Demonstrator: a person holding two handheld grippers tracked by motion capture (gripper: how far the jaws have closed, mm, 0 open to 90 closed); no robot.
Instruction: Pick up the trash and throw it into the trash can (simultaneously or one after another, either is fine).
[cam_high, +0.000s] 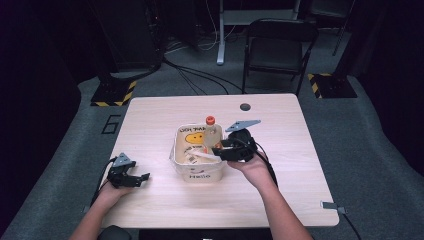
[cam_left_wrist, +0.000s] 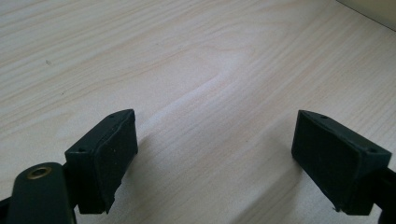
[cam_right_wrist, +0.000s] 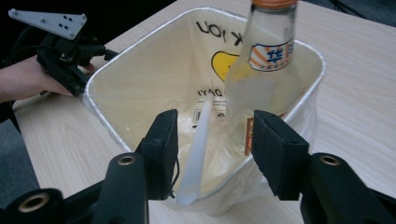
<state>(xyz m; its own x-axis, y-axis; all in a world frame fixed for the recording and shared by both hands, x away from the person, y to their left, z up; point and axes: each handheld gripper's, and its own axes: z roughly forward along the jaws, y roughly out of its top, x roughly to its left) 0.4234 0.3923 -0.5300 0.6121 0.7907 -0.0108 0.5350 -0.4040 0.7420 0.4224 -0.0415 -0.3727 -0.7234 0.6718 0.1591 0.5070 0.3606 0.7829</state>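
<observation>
A white bin (cam_high: 200, 175) lined with a clear bag stands at the table's middle; its inner wall (cam_right_wrist: 140, 74) bears a yellow smiley and black lettering. A glass bottle (cam_high: 210, 132) with an orange cap stands upright inside, at the bin's far right (cam_right_wrist: 266, 70). A white plastic stick (cam_right_wrist: 198, 140) leans from the bin's floor onto the near rim. My right gripper (cam_right_wrist: 215, 144) hovers open at that rim (cam_high: 220, 150), with the stick's end between its jaws but not pressed. My left gripper (cam_high: 142, 177) rests open on bare wood (cam_left_wrist: 215, 154) at the front left.
The light wooden table (cam_left_wrist: 210, 70) has a round cable hole (cam_high: 245, 106) near its far edge. A black folding chair (cam_high: 280, 45) stands beyond the table. Two stand bases with yellow-black tape (cam_high: 114, 93) sit on the grey floor at either far corner.
</observation>
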